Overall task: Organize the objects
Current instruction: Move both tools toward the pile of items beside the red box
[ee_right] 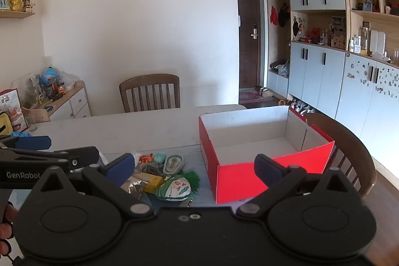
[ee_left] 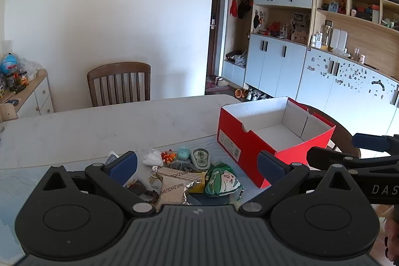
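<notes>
An empty red shoebox [ee_left: 234,141] [ee_right: 237,178] with white inside stands on the pale table [ee_left: 99,126] [ee_right: 112,129]. Left of it lies a heap of small things: a green-haired plush face [ee_left: 223,181] [ee_right: 175,187], a silver snack packet [ee_left: 174,187], a yellow pack [ee_right: 153,182], a grey-green case [ee_left: 199,157] [ee_right: 173,163], a teal piece [ee_left: 182,153] and small orange bits [ee_left: 167,156]. My left gripper [ee_left: 197,166] hovers open above the heap. My right gripper [ee_right: 194,166] is open too, near the box's front left corner. Nothing sits between either pair of fingers.
A wooden chair [ee_left: 119,84] [ee_right: 149,92] stands at the table's far side, another [ee_right: 349,153] right of the box. A low sideboard [ee_right: 67,101] with jars is at the left. Cabinets [ee_left: 286,66] line the right wall.
</notes>
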{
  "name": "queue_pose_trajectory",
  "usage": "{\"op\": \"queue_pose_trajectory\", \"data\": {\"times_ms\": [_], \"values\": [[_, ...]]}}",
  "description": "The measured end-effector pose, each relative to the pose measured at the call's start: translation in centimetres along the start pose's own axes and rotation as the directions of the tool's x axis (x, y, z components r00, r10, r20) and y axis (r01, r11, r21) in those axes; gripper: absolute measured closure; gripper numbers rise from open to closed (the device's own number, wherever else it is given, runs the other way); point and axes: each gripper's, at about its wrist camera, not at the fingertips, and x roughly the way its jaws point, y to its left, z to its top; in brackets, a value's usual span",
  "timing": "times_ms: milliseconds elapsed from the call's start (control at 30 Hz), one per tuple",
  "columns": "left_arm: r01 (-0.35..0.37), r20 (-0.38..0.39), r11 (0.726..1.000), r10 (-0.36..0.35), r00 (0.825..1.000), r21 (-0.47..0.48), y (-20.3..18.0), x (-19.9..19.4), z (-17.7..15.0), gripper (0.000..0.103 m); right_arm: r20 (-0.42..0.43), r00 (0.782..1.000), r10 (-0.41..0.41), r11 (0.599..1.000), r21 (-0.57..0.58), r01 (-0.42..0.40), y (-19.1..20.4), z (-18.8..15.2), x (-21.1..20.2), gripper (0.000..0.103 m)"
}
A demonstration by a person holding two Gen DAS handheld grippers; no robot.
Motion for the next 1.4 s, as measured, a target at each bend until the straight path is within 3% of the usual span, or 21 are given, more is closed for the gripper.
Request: {"op": "queue_pose_trajectory", "data": {"times_ms": [600,1167,1400], "values": [[0.011,0.06,1.0,-0.011,0.998,0.01,1.2,-0.6,0.4,0.0,0.031,1.0,-0.007,1.0,0.015,0.007,1.4,0.3,0.2,0.001],[0.06,0.022,0.998,-0.06,0.998,-0.02,4.5,1.0,0.6,0.0,-0.005,1.0,-0.023,0.999,0.025,0.023,3.6,0.3,2.3,0.001],[0.033,0.0,0.999,-0.033,0.999,0.016,6.2,2.6,0.2,0.0,-0.05,0.999,-0.013,0.999,0.044,0.015,4.3,-0.1,3.7,0.001]]}}
